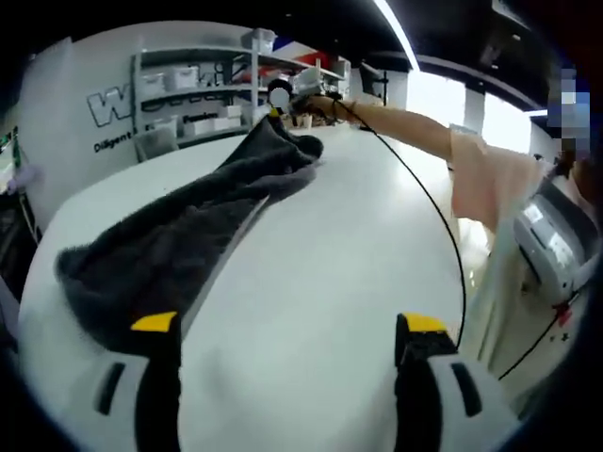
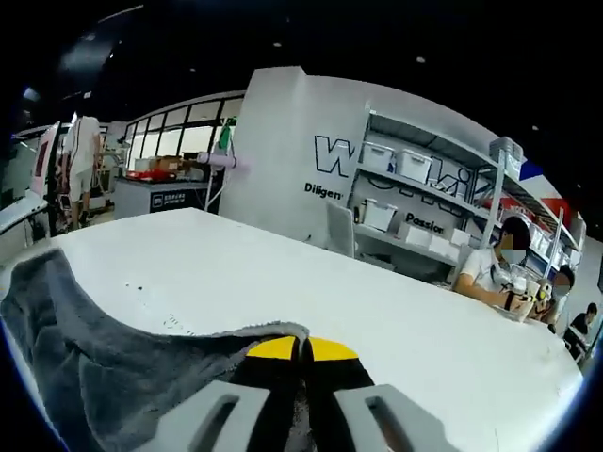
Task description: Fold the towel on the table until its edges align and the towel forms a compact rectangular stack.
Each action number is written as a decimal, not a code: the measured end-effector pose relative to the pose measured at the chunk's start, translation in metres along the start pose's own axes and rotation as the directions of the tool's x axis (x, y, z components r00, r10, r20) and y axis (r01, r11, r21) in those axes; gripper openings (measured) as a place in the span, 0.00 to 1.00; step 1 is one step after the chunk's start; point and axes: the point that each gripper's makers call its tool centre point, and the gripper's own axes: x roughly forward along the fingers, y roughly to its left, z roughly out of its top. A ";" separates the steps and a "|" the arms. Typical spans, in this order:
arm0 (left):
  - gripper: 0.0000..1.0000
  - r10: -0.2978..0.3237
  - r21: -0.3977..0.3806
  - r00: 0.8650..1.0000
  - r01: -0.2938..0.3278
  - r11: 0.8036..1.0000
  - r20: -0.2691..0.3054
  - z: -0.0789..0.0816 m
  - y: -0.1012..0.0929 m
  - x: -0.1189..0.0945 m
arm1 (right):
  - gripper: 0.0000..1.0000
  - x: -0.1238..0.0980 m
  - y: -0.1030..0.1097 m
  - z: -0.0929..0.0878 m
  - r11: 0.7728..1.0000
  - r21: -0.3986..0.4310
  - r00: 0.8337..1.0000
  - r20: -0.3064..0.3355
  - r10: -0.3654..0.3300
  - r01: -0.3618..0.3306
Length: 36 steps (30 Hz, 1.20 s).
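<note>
Left gripper (image 1: 292, 344): jaws stand wide apart with nothing between them, low over the bare table; the left jaw tip sits just at the near edge of the towel, seemingly placed to take that edge.
Towel (image 1: 188, 235): dark grey, lying on the white table in a long rumpled strip that runs from beside the left jaw away to the far end, where it rises in a peak. Not yet a neat rectangle; edges are uneven and one long border shows a paler hem.
Towel, from the right gripper view (image 2: 104, 358): spreads to the left of the jaws, its hem curving straight up to the jaw tips.
Right gripper (image 2: 301, 350): jaws closed tight together, with the towel's edge running in between them, so it appears to be pinching a corner; in the left gripper view it shows at the raised far end of the towel (image 1: 280, 98).
Why held so: lifting one end off the table looks like the start of carrying it over toward the other end for a fold.
Table (image 1: 358, 245): white, round-cornered, bare on the right of the towel.
Cable (image 1: 443, 221): thin black line crossing the table right of the towel, running toward the right gripper.
Arm (image 1: 415, 127): a person's forearm reaching to the towel's far end.
Shelves (image 2: 424, 202): behind the table, holding pale boxes.
Progress: early, by my reading; folding lies ahead.
</note>
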 end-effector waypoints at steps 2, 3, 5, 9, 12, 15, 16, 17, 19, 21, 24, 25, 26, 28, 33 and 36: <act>0.99 -0.002 0.001 1.000 0.002 1.000 -0.007 -0.001 -0.001 0.001 | 0.03 0.004 0.003 -0.008 1.000 0.003 1.000 -0.013 0.006 -0.006; 0.99 -0.003 0.003 1.000 0.003 1.000 -0.011 -0.002 -0.001 0.001 | 0.04 0.005 0.004 -0.012 1.000 -0.001 1.000 -0.017 0.007 -0.007; 0.99 -0.007 0.006 1.000 0.007 1.000 -0.017 -0.002 -0.001 0.002 | 0.07 0.004 0.004 -0.017 0.999 0.043 1.000 -0.014 0.011 -0.011; 0.99 -0.010 0.009 1.000 0.010 1.000 -0.007 0.004 0.001 0.003 | 0.28 0.003 -0.002 -0.026 0.993 0.114 0.999 -0.027 0.020 -0.017; 0.99 -0.023 0.013 1.000 0.023 1.000 0.006 0.008 0.000 0.005 | 0.25 -0.004 -0.002 -0.027 0.989 0.142 0.999 -0.014 0.036 -0.034; 0.99 -0.033 0.019 0.999 0.033 0.999 0.007 0.009 -0.001 0.009 | 0.29 -0.012 0.003 -0.027 0.986 0.153 0.998 -0.010 0.061 -0.059; 0.99 -0.038 0.020 0.999 0.038 0.999 0.007 0.009 -0.002 0.011 | 0.31 -0.016 0.004 -0.027 0.984 0.161 0.997 -0.008 0.072 -0.070; 0.99 -0.044 0.021 0.999 0.043 0.999 0.008 0.009 -0.003 0.013 | 0.33 -0.019 0.006 -0.026 0.983 0.168 0.997 -0.005 0.080 -0.079; 0.99 -0.052 0.023 0.999 0.052 0.998 0.008 0.010 -0.003 0.015 | 0.36 -0.024 0.007 -0.025 0.981 0.173 0.996 0.000 0.088 -0.086; 0.99 -0.063 0.030 0.998 0.063 0.998 0.012 0.012 -0.004 0.016 | 0.40 -0.032 0.009 -0.022 0.979 0.177 0.995 0.015 0.101 -0.102; 0.99 -0.084 0.040 0.996 0.083 0.996 0.021 0.017 -0.006 0.017 | 0.53 -0.047 0.023 -0.021 0.975 0.143 0.985 0.011 0.170 -0.170; 0.99 -0.088 0.044 0.996 0.087 0.995 0.023 0.018 -0.005 0.017 | 0.56 -0.053 0.027 -0.020 0.974 0.132 0.983 0.013 0.183 -0.183; 0.99 -0.092 0.047 0.995 0.091 0.995 0.026 0.019 -0.004 0.017 | 0.56 -0.062 0.029 -0.018 0.976 0.116 0.982 0.024 0.185 -0.186; 0.99 -0.099 0.049 0.995 0.098 0.994 0.032 0.022 -0.002 0.017 | 0.56 -0.076 0.033 -0.015 0.975 0.102 0.980 0.046 0.195 -0.199; 0.99 -0.115 0.053 0.993 0.114 0.992 0.032 0.022 -0.003 0.018 | 0.59 -0.113 0.045 -0.015 0.963 0.090 0.966 0.071 0.249 -0.255; 0.99 -0.126 0.056 0.991 0.124 0.991 0.036 0.022 -0.003 0.018 | 0.63 -0.137 0.061 -0.020 0.949 0.034 0.948 0.065 0.311 -0.314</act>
